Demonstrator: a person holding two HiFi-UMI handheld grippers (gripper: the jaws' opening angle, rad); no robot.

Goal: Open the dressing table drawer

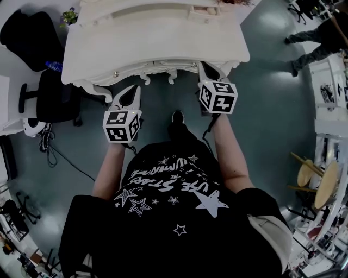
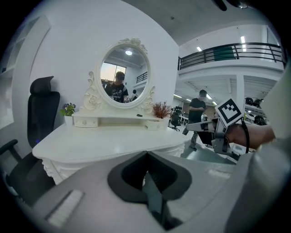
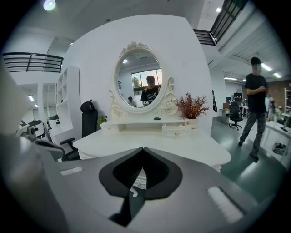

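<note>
The white dressing table (image 1: 157, 38) stands in front of me, and its carved drawer front (image 1: 155, 67) with two small knobs faces me. My left gripper (image 1: 134, 88) hovers just below the front edge, right of the left knob (image 1: 115, 73), jaws shut and empty. My right gripper (image 1: 205, 65) is at the front edge beside the right knob (image 1: 193, 65), also shut on nothing. In the left gripper view the shut left gripper (image 2: 145, 153) points over the tabletop (image 2: 104, 145). The right gripper view has the right gripper (image 3: 142, 149) closed below the tabletop (image 3: 182, 145) and oval mirror (image 3: 140, 82).
A black office chair (image 1: 54, 98) stands left of the table, with a second dark chair (image 1: 30, 35) behind it. Someone walks at the right (image 3: 254, 109). A small potted plant (image 1: 69, 16) sits on the table's back left. Wooden stools (image 1: 318, 179) stand at the far right.
</note>
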